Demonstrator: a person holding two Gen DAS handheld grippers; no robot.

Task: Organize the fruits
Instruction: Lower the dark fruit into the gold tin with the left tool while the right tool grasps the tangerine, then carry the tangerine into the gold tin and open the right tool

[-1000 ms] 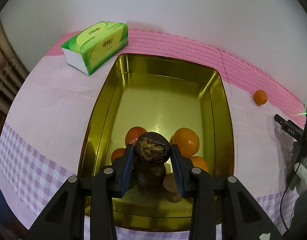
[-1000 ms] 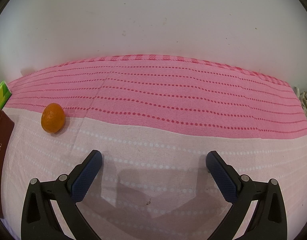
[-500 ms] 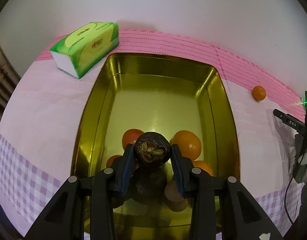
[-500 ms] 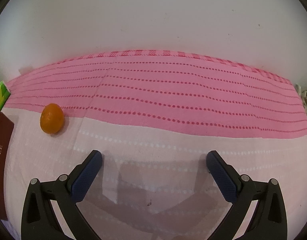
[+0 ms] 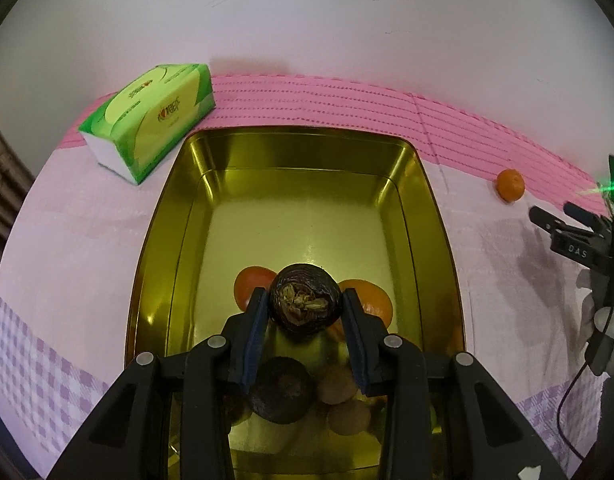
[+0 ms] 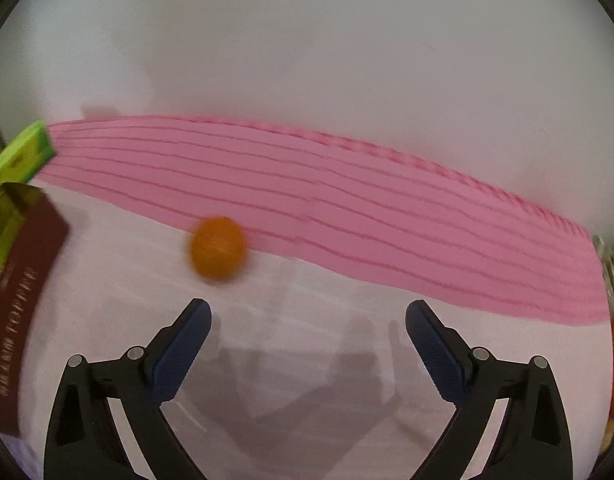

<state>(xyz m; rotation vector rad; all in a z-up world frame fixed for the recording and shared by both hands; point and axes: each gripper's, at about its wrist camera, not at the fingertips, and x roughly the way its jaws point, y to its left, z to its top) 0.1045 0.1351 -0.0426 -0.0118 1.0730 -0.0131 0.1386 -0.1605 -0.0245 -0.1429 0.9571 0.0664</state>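
My left gripper [image 5: 303,322] has barely shifted over the last second: its jaws are clamped on a dark brown, wrinkled round fruit [image 5: 305,305], held above the near end of the gold-coloured rectangular metal tin [image 5: 441,216], where several orange and brown fruits [image 5: 371,300] already lie. The change is on my right. My right gripper [image 6: 308,334] has swung across the pink cloth-covered counter [image 6: 347,184], so the small loose orange fruit [image 6: 218,253], a second ago far off to the left, now sits just ahead of my left jaw. The jaws have just been closing a little but stand wide apart with nothing between them. I judge this the approach to the last stray fruit; the held one awaits dropping.
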